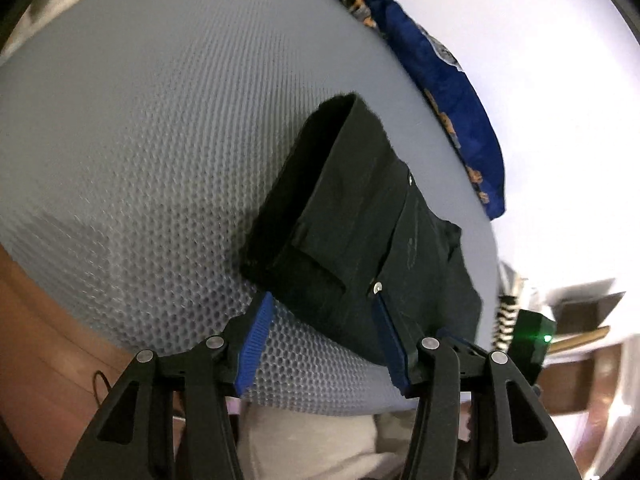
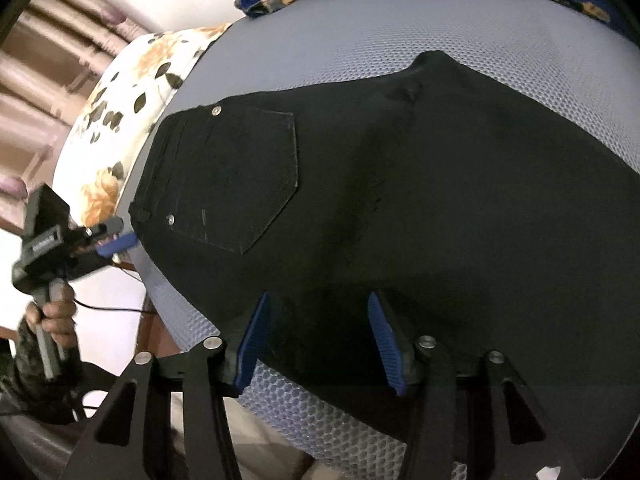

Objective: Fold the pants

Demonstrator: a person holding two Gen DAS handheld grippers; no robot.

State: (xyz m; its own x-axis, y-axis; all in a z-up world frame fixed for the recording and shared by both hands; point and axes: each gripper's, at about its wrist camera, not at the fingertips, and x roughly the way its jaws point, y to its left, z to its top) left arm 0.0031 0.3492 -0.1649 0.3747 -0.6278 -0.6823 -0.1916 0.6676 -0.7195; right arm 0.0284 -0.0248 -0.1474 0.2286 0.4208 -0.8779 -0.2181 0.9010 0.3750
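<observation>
My left gripper (image 1: 320,336) hangs with its blue pads spread, nothing between them, just off the waistband end of the black pants (image 1: 360,220). My right gripper (image 2: 320,340) is likewise spread and empty, its pads hovering over the near edge of the pants (image 2: 400,200), apparently not pressing on the cloth.

The pants lie flat on the grey honeycomb mat (image 1: 140,140), a back pocket (image 2: 248,176) facing up. The waistband points toward the mat's left edge as the right wrist view shows it, and the legs run off to the right. A blue patterned cloth (image 1: 452,92) lies along the mat's far edge, apart from the pants.

I judge this fabric to be denim-like: soft and limp, fairly heavy for cloth, with enough friction to stay put on the textured mat. It will sag and drag if lifted by one point. I would pinch through all the layers at the stiffer seamed parts, the waistband corner with the left and the outer seam or hem with the right, and carry both together so the fold lands square.
</observation>
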